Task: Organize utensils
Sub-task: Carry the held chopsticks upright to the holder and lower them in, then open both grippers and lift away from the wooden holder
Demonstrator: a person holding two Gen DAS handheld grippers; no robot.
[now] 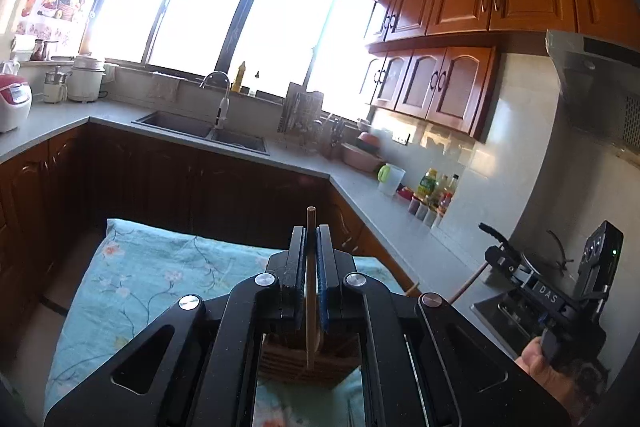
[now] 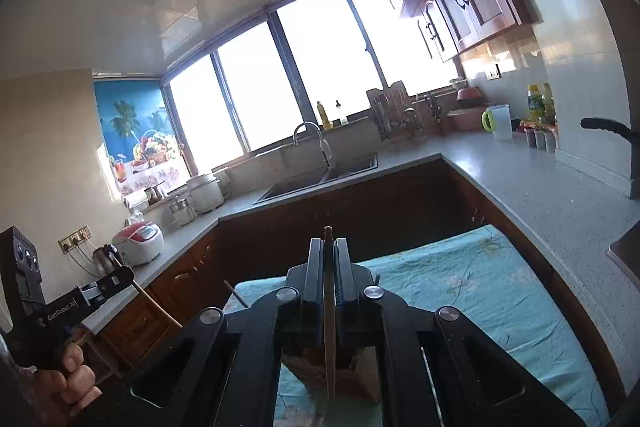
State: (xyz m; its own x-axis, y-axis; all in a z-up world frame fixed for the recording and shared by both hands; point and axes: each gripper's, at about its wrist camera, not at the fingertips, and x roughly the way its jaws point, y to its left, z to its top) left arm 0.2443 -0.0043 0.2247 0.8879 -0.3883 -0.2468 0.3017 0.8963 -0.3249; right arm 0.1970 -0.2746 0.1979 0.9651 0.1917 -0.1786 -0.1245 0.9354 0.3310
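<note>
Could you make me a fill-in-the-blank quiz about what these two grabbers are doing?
1. Each gripper, left and right, is shut on one ____.
2. Below both sits a wooden holder on a ____ floral cloth.
3. The sink lies below the ____.

Missing words: chopstick; blue; window

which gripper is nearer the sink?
Left, as far as the views show. The left gripper sits on the sink side of the table; the right gripper is beside the right-hand counter.
</note>
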